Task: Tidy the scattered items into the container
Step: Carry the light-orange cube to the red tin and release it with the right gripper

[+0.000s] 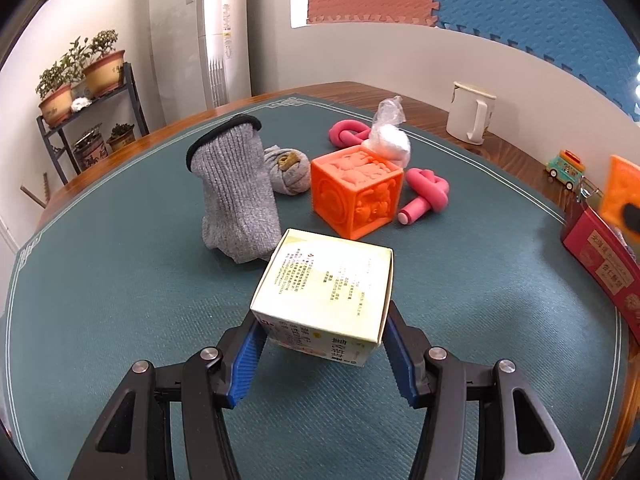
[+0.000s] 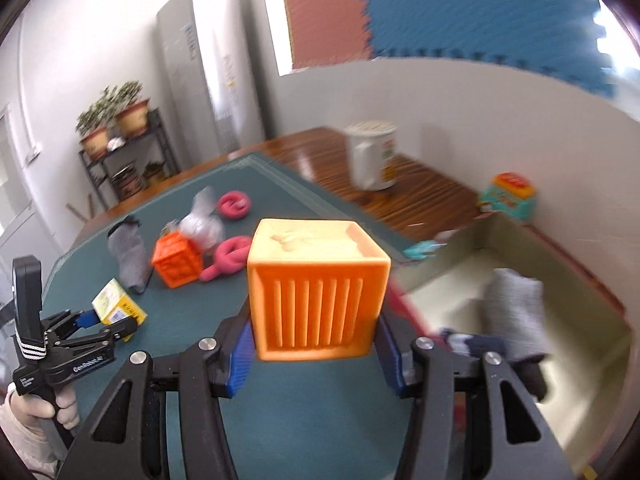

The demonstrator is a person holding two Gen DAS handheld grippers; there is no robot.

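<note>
An orange ribbed cube (image 2: pixel 318 292) was gripped by the right tool (image 2: pixel 316 344) above the tabletop (image 2: pixel 320 420), beside the open container (image 2: pixel 520 240). A cream carton (image 1: pixel 324 288) was clamped by the left tool (image 1: pixel 320 344). Both awaited carrying over the container and release.

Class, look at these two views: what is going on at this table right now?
A person is tidying with handheld tongs. The left tongs grip a pale printed carton just above the green mat. The right tongs carry an orange ribbed cube beside the open container, which already holds a grey sock. A second orange cube, an upright grey sock, pink foam knots and a plastic-wrapped bundle are still on the mat.
</note>
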